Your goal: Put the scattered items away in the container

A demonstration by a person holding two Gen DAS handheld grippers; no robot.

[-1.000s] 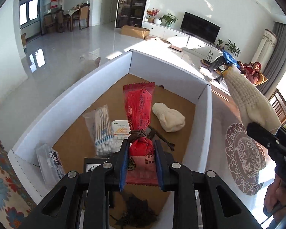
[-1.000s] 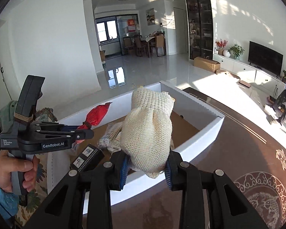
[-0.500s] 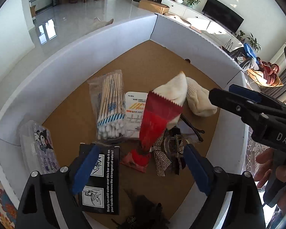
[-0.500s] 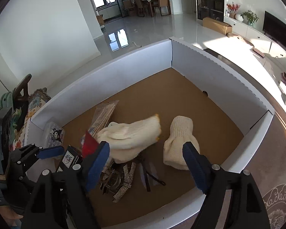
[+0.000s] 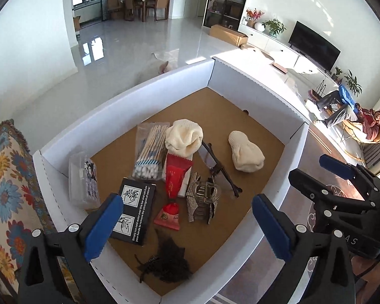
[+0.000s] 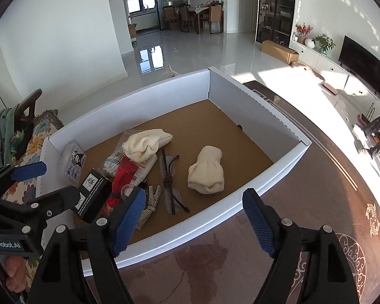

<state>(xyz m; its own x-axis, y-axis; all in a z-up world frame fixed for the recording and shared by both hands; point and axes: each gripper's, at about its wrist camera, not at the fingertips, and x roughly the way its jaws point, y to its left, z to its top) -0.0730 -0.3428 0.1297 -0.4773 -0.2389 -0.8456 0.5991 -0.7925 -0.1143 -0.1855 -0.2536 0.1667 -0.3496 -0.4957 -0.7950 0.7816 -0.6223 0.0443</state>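
Now both drops look done: the left gripper [image 5: 183, 224] has just spread its jaws wide and holds nothing, and the right gripper [image 6: 193, 219], lately opened too, is also bare. Beyond them, inside the white box [image 5: 129, 98], the red packet [image 5: 174, 185] lies under one cream sock [image 5: 183, 136], the other sock [image 5: 245, 154] well apart. Next, I'd judge, comes finding whatever remains outside.
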